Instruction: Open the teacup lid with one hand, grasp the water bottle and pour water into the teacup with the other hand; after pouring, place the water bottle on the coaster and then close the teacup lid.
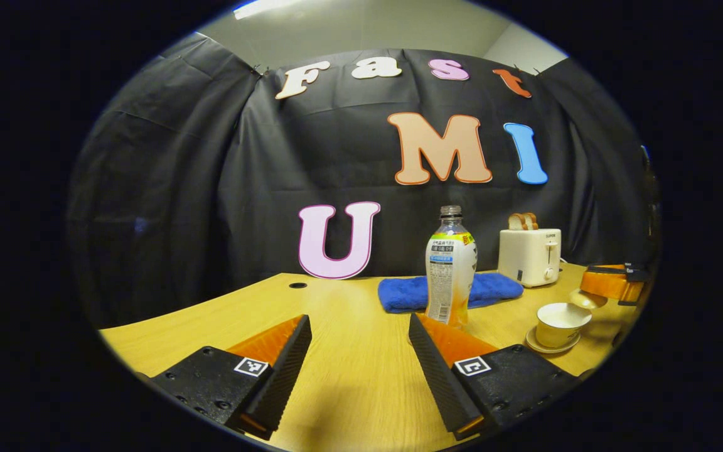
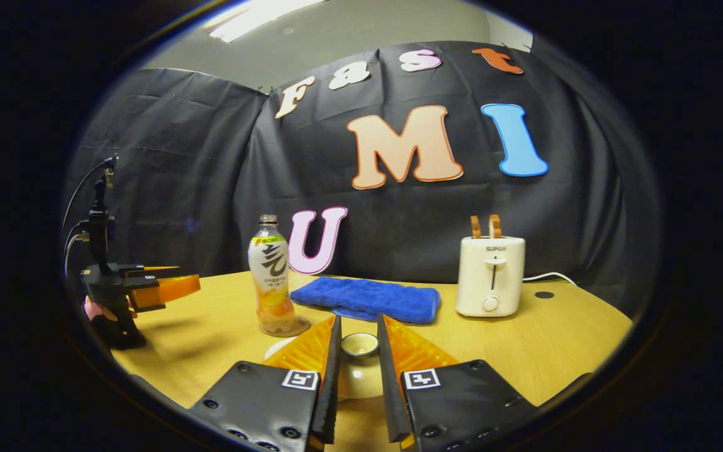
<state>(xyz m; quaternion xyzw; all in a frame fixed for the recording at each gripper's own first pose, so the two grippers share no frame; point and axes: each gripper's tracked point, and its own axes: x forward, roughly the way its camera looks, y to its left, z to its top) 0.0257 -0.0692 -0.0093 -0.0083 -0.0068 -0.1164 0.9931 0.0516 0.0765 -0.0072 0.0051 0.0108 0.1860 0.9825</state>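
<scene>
A clear water bottle (image 1: 450, 270) with a little orange drink stands upright just beyond my left gripper (image 1: 358, 320), which is open with nothing between its fingers. In the right gripper view the bottle (image 2: 270, 282) rests on a round coaster (image 2: 295, 328). The cream teacup (image 1: 562, 321) sits uncovered on its saucer (image 1: 550, 345), to the right of the bottle. My right gripper (image 2: 358, 320) is shut on the knob of the teacup lid (image 2: 359, 345). From the left gripper view, the lid (image 1: 587, 300) hangs just above and right of the cup, held by the right gripper (image 1: 612, 282).
A folded blue towel (image 1: 449, 292) lies behind the bottle. A white toaster (image 2: 490, 276) with bread in its slots stands at the back right, its cord trailing right. The left gripper (image 2: 182, 279) and the hand holding it are at the table's left side.
</scene>
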